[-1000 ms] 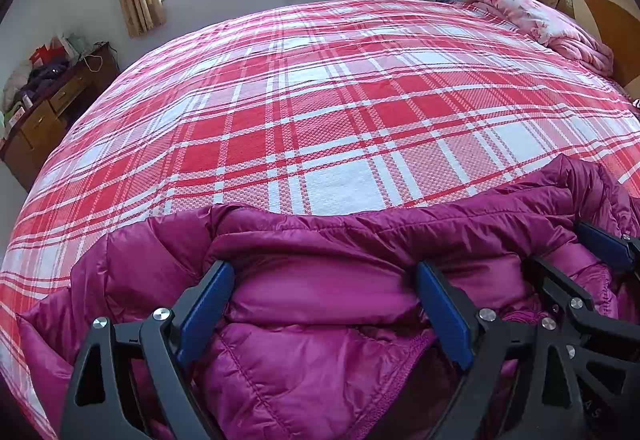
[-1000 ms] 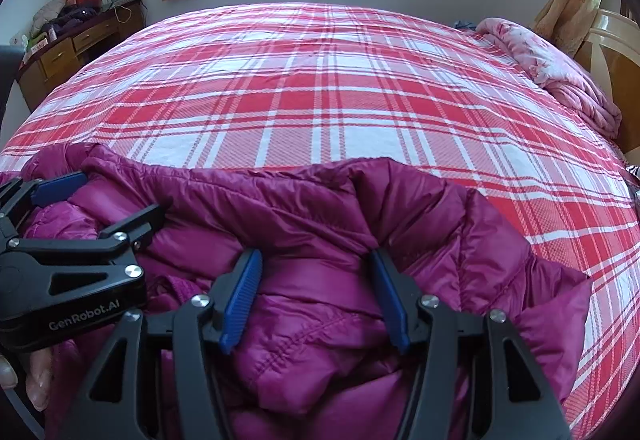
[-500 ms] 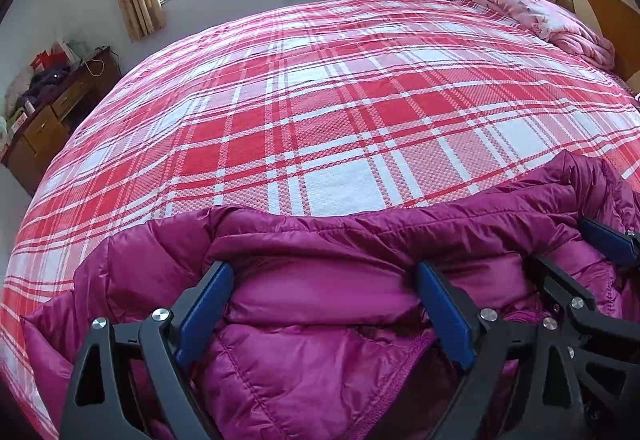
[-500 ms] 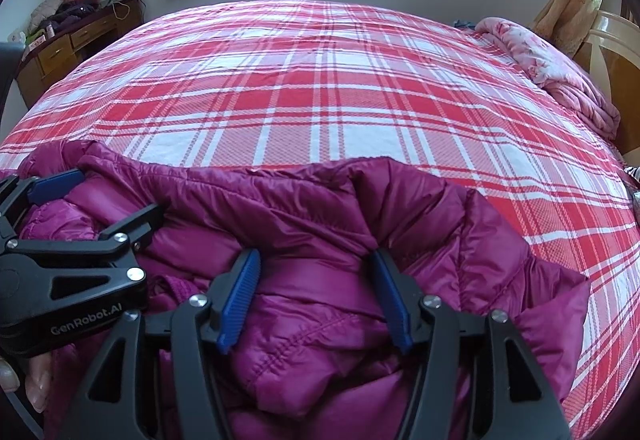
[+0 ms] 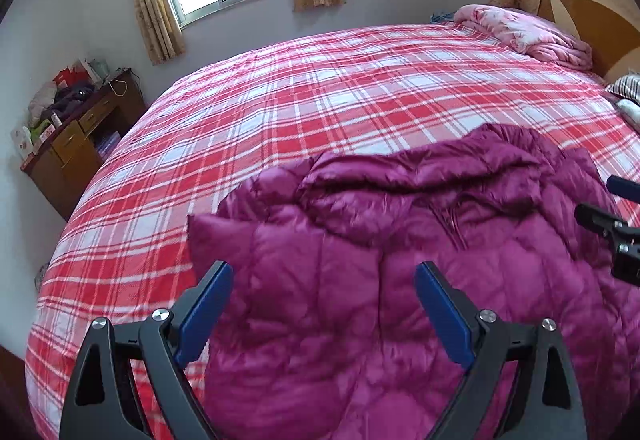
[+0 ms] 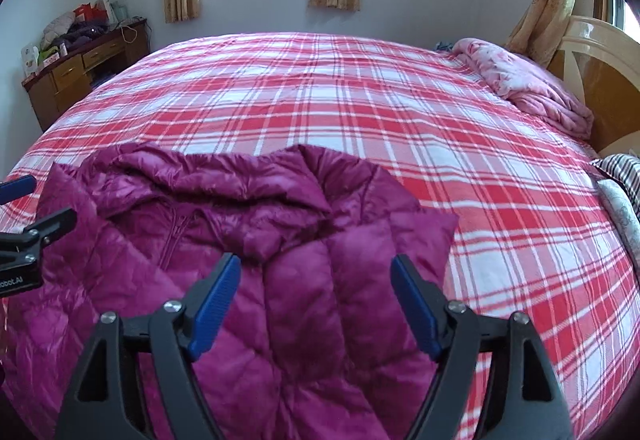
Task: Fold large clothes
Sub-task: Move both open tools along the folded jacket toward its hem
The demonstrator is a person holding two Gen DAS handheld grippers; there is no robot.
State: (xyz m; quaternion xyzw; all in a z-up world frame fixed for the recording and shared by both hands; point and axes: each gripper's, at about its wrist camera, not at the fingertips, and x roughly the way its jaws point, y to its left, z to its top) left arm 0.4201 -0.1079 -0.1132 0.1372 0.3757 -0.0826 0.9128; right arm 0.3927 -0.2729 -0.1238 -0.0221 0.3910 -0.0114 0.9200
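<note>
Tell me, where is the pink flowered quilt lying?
The pink flowered quilt lies bunched at the bed's far right corner, against the wooden headboard.

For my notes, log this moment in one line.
left hand-held gripper: open | right hand-held gripper: open, just widened | puffy magenta quilted jacket: released on bed

Jacket (image 5: 360, 260): lower part running out of both views under the bottom edge; quilting smearing into blur.
Right gripper (image 5: 616, 224): showing only finger ends at the left view's right edge, body cut off.
Desk clutter (image 6: 76, 27): sitting too small to identify.
Striped cloth (image 6: 624, 171): being clipped by the right edge.
Headboard (image 6: 600, 71): disappearing partly behind the pink quilt (image 6: 528, 87).
</note>
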